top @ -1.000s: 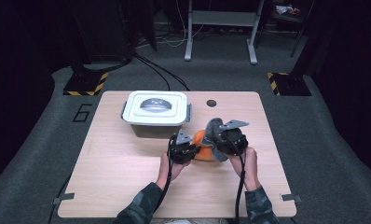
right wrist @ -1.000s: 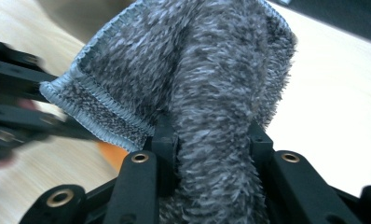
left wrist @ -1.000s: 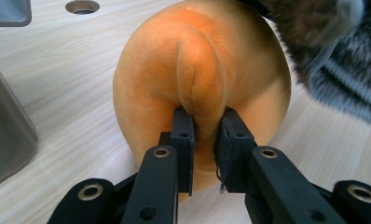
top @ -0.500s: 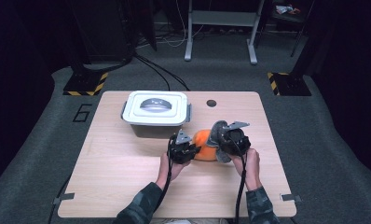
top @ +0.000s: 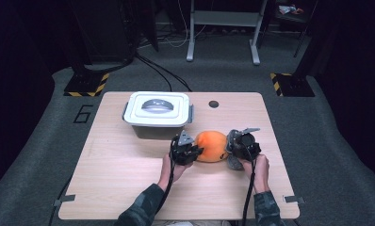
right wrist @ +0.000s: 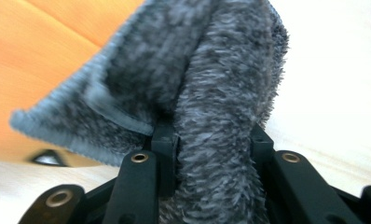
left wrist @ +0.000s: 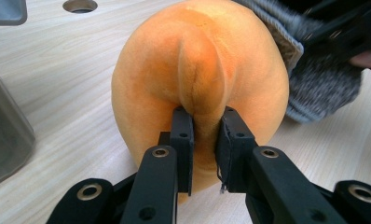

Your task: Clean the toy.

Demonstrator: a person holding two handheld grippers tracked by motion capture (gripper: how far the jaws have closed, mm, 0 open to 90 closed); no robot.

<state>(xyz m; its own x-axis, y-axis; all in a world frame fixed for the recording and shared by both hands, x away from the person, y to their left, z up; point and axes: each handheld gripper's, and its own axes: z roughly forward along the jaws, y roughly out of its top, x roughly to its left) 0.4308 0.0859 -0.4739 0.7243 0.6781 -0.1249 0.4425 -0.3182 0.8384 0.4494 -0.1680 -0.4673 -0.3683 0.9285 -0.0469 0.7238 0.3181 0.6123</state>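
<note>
A pale wooden table [top: 129, 188] is bearing the whole scene, and a white lidded storage box [top: 157, 113] is sitting toward its far left, well apart from the work. Just in front of the person, near the middle of the table, an orange plush ball [top: 213, 146] is resting on the wood between the two grippers. A grey fuzzy cloth [right wrist: 221, 93] is hanging at the ball's right side, touching its orange surface. The left gripper [left wrist: 203, 140] is pinching a raised fold of the ball's plush, its jaws drawn narrow with the fold squeezed between the pads. The right gripper [right wrist: 211, 144] is clamping a thick bunch of the cloth, jaws nearly together around it. The likely step is wiping the ball while the left side is steadying it. The risk is lying in that small pinch: the fold is soft and shallow, so a firm push from the cloth could be pulling it out of the pads and letting the ball roll leftward. The cloth could also be sliding free if it is dragged hard, since the right gripper is gripping only one bunched edge.
</note>
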